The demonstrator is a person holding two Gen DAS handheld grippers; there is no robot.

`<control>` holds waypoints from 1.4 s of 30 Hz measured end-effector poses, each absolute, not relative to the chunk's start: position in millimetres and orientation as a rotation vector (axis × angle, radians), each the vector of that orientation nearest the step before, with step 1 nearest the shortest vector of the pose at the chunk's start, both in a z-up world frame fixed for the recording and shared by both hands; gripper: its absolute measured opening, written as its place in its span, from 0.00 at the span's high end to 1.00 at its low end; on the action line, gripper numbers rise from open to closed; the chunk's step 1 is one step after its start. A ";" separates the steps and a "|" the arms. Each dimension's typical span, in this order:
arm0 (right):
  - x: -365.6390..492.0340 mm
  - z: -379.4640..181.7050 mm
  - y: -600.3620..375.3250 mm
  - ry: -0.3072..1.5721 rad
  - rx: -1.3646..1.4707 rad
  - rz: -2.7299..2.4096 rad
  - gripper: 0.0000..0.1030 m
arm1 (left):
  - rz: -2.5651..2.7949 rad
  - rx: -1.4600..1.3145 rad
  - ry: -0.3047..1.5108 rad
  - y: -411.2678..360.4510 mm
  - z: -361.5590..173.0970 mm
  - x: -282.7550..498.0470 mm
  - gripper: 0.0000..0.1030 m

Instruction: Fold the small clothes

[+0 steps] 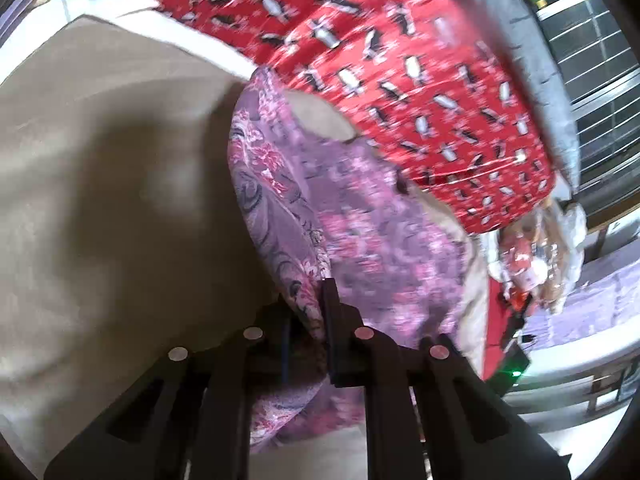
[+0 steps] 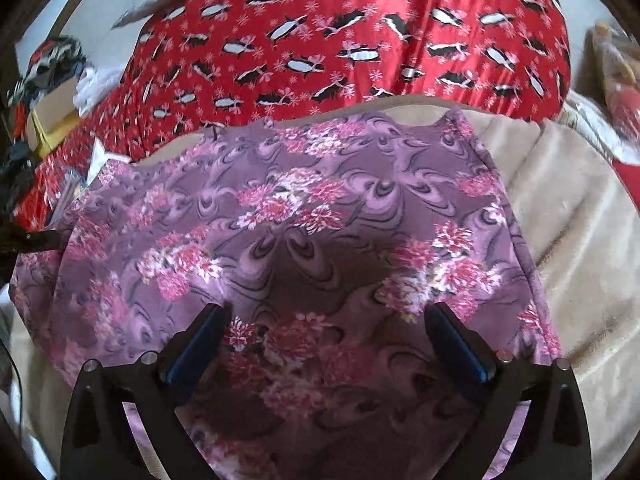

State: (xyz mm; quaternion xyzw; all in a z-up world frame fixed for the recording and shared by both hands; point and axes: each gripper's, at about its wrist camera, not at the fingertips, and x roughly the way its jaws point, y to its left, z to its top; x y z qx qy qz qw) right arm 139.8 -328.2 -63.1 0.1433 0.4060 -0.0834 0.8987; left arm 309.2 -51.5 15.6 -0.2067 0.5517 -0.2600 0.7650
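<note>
A small purple garment with pink flowers (image 2: pixel 304 216) lies spread on a beige blanket (image 2: pixel 580 208). My right gripper (image 2: pixel 326 316) hovers over its near part, jaws wide open and empty. In the left wrist view the same garment (image 1: pixel 360 240) is bunched and lifted, and my left gripper (image 1: pixel 312 300) is shut on its folded edge, the cloth pinched between the two fingers. My left gripper also shows at the left edge of the right wrist view (image 2: pixel 28 240), at the garment's left side.
A red cloth with a black-and-white print (image 2: pixel 360 40) lies beyond the garment, also in the left wrist view (image 1: pixel 400 60). Clutter, a box and white cloth sit at the far left (image 2: pixel 60 88). A doll-like toy (image 1: pixel 536 256) lies at the right.
</note>
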 end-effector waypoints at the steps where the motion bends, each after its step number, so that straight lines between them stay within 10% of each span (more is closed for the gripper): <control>1: 138.4 -61.0 -332.3 0.837 0.316 -0.169 0.03 | -0.576 -0.460 1.193 -54.1 21.7 306.8 0.90; 26: 101.1 -65.1 -408.2 0.902 0.375 -0.243 0.06 | -0.604 -0.368 1.210 -128.1 52.4 281.3 0.96; 40: 95.5 -84.2 -398.0 0.860 0.286 -0.245 0.00 | -0.254 -0.643 1.277 43.9 -19.4 307.8 0.95; 42: 93.7 -85.1 -398.6 0.847 0.288 -0.242 0.00 | -0.317 -0.658 1.270 45.9 -20.3 290.5 0.80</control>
